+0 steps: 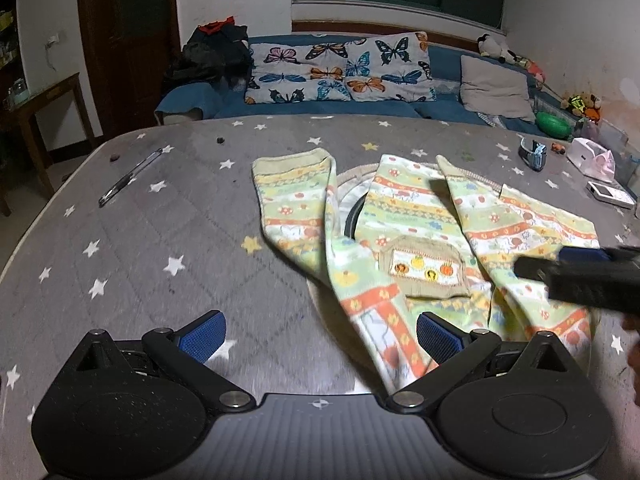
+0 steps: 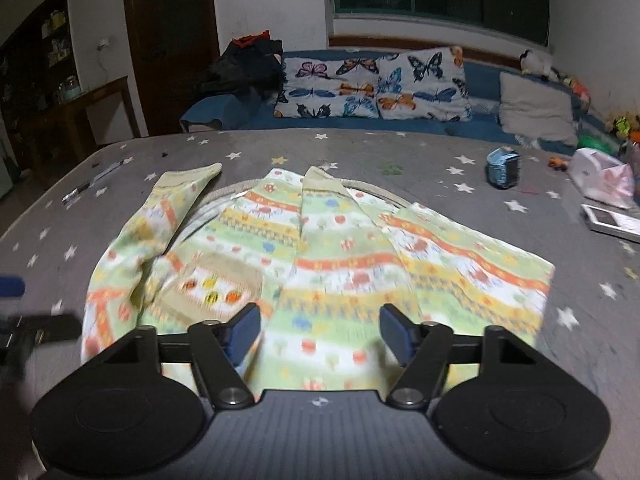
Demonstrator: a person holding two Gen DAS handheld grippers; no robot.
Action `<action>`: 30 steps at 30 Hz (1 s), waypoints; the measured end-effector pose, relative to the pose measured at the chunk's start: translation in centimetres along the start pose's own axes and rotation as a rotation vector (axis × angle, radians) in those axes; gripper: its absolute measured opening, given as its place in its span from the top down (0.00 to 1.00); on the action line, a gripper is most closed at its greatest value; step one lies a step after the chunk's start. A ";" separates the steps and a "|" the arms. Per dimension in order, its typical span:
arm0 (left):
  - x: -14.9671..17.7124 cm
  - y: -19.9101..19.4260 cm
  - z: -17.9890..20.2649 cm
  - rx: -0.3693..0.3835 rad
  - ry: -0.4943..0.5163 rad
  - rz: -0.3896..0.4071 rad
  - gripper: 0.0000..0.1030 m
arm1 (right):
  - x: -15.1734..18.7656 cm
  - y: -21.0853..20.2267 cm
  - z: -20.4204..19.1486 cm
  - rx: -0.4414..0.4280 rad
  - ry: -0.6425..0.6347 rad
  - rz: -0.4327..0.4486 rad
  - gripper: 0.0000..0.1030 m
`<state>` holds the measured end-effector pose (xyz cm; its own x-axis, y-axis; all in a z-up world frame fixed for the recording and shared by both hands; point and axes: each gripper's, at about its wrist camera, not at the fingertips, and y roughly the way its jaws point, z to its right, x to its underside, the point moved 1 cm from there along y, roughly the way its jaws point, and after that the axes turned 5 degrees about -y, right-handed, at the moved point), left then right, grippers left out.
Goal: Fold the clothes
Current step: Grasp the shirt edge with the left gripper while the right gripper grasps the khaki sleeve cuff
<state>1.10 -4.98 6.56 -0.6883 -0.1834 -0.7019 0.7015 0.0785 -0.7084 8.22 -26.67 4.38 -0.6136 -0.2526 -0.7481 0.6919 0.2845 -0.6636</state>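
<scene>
We hold the left gripper [image 1: 320,336] and right gripper [image 2: 320,330] with jaws spread wide and empty over the patterned garment [image 2: 320,264], spread mid-table [image 1: 160,240] toward its near edge.

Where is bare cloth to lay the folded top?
Bare star cloth lies between the pen and the garment's left sleeve. Right side is crowded: watch, white box, pink-white bag.

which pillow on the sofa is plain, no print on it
The plain beige pillow at the right end of the blue sofa; the two pillows left of it, like this one, carry colourful butterflies.
</scene>
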 end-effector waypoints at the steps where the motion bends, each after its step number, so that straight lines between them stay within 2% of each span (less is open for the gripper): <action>1: -0.3 0.2 0.0 0.004 -0.003 0.001 0.00 | -0.6 0.8 0.2 -0.005 0.011 -0.007 0.38; 12: -3.7 3.6 -0.8 0.015 -0.021 0.008 0.03 | -5.7 9.5 0.7 0.036 -0.032 -0.037 0.41; 17: -5.4 5.3 -0.5 0.031 -0.007 0.013 0.10 | -6.2 11.6 0.8 0.070 -0.053 -0.045 0.41; 22: -7.3 7.6 0.7 0.034 0.040 0.023 0.11 | -6.4 11.9 0.7 0.076 -0.085 -0.026 0.41; 25: -7.9 9.6 1.4 0.021 0.077 0.001 0.18 | -6.4 12.3 1.2 0.067 -0.061 -0.026 0.41; 27: -8.1 10.9 1.7 0.006 0.107 -0.015 0.34 | -6.5 12.1 1.5 0.055 -0.045 -0.019 0.43; 28: -8.1 11.5 1.8 0.003 0.120 -0.028 0.38 | -6.5 12.1 1.6 0.041 -0.044 -0.024 0.48; 29: -8.0 12.1 1.8 -0.001 0.127 -0.045 0.51 | -6.5 12.1 1.6 0.027 -0.043 -0.028 0.58; 30: -8.0 12.6 1.7 -0.001 0.128 -0.062 0.66 | -6.5 12.1 1.7 0.013 -0.040 -0.034 0.61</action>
<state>15.73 -4.17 3.33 -0.7481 -0.0615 -0.6608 0.6570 0.0716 -0.7505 21.20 -23.14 1.27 -0.6214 -0.2983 -0.7245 0.6762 0.2630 -0.6882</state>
